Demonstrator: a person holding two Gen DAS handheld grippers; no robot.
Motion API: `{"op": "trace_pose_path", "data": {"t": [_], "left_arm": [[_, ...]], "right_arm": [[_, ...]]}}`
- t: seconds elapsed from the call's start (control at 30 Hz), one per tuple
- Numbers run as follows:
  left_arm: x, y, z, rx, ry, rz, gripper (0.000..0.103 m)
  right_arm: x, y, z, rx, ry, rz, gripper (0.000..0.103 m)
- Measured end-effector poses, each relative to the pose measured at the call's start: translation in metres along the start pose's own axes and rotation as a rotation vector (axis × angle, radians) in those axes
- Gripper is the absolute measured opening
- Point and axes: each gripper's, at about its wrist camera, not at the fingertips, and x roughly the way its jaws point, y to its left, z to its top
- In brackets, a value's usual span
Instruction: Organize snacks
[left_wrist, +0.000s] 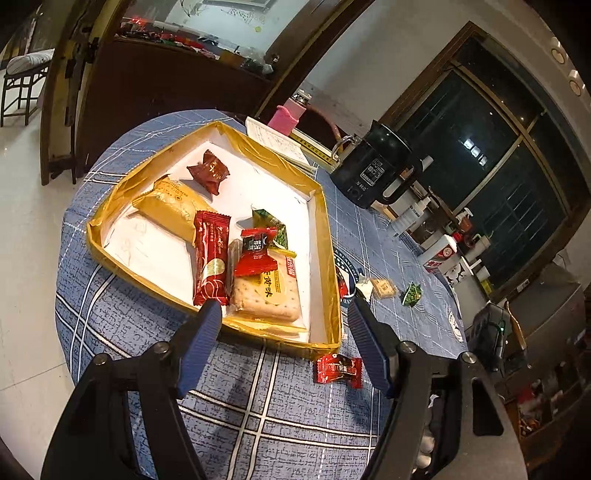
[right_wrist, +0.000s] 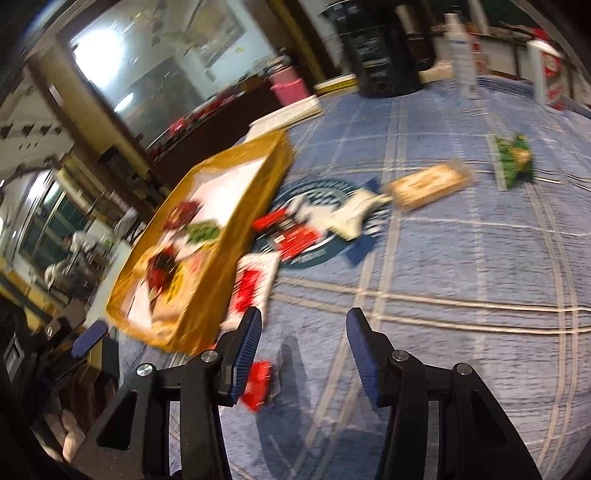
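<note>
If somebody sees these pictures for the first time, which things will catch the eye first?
The gold-edged box in the middle of the blue checked tablecloth, with wrapped snacks heaped inside, stands out first. Next come the stray snacks outside it: a small red candy beside its near corner and a green packet farther off, with both open grippers hovering empty.

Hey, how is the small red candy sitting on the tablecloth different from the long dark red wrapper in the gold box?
The small red candy lies outside the gold box, on the blue tablecloth; the long dark red wrapper lies inside it. The candy is short, with twisted ends; the wrapper is an elongated bar. The candy is bright red with a dark label; the wrapper is deeper red with gold print. Both are sealed and lie flat.
</note>
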Motion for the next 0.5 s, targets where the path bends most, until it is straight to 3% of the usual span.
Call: {"op": "trace_pose_path", "data": {"t": [0.17,0.37,0.43,0.5], "left_arm": [[0.002,0.003,-0.002,-0.008,0.012,-0.010,0.070],[0.002,0.000,-0.002,0.009,0.016,-0.012,0.070],[0.003,-0.001,-0.002,0.016,0.018,-0.012,0.070],[0.004,-0.003,-0.003,0.026,0.022,-0.013,0.070]], "right_arm": [[0.018,0.034,0.011,-0.107,-0.005,-0.073,0.050],[0.058,0.044,0.025,-0.118,0.055,-0.101,0.049],[0.062,0.047,0.026,-0.137,0.039,-0.127,0.048],[0.064,0.050,0.024,-0.170,0.036,-0.165,0.034]]}}
